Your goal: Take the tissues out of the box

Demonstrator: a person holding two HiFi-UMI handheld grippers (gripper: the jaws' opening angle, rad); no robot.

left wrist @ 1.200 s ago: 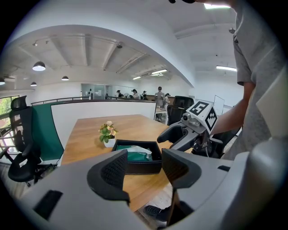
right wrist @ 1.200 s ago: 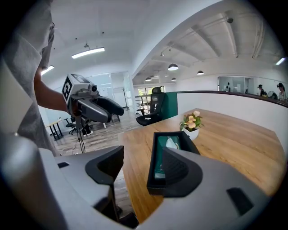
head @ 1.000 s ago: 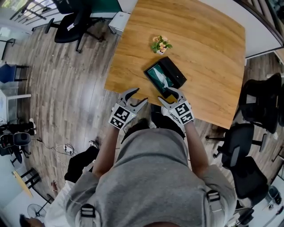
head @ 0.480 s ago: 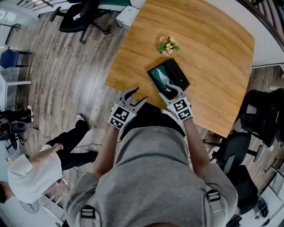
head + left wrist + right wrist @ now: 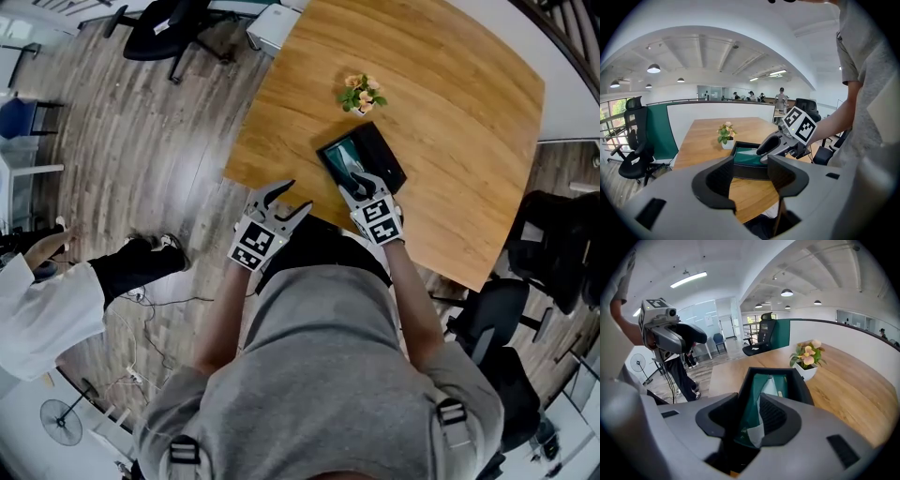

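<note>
1. Head view: the black tissue box (image 5: 372,150) lies mid-frame on the wooden table (image 5: 450,103), with a flower pot (image 5: 362,94) just above it.
2. The right gripper (image 5: 356,181) covers the box's near end, its jaws closing around a white tissue (image 5: 756,431).
3. The left gripper (image 5: 292,197) hangs left of the box at the table edge, jaws apart and empty.

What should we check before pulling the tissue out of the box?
1. Right tool over the box: ok.
2. Tissue between its jaws: ok, and the jaws are closing.
3. Tissue pinched tight: not ok, a gap shows beside it.
4. Left tool open, empty, away from the box: ok.
5. Flowers apart from the box: ok.
</note>
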